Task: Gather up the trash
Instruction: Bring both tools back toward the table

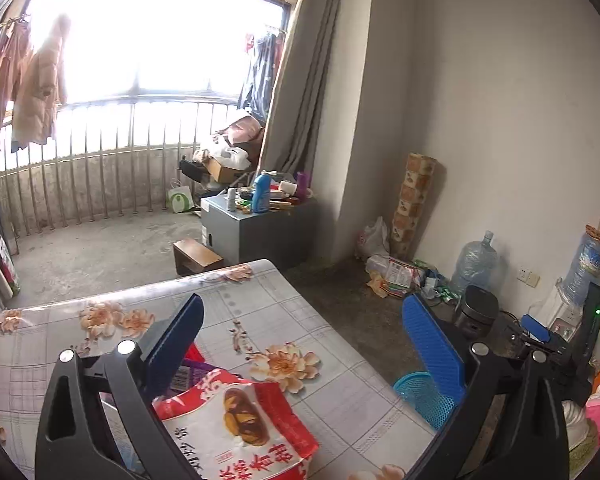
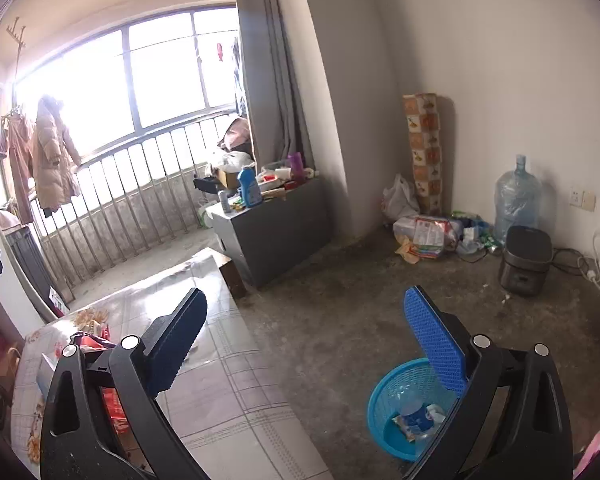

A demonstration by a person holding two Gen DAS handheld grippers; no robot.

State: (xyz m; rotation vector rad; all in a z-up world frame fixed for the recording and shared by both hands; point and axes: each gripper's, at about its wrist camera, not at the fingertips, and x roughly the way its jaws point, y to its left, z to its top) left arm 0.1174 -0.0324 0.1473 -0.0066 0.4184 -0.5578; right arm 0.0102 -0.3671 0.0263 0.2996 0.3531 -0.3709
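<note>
— On the bench (image 1: 100,360), at 6 o'clock, a red snack bag (image 1: 236,424) is seen; nothing is held by the wide-spread left gripper (image 1: 300,320).

— Right gripper (image 2: 304,316) fingers are likewise spread wide; the blue basket (image 2: 384,400) at 5 o'clock is already loaded.

A lived-in home: a bare concrete-floored room opening onto a railed balcony (image 2: 112,184) where coats (image 2: 54,160) hang drying. A flowered tablecloth (image 1: 260,320) covers the table, a water jug (image 2: 516,196) and rice cooker (image 2: 526,260) sit by the wall, and a grey curtain (image 2: 276,60) hangs beside the window.
</note>
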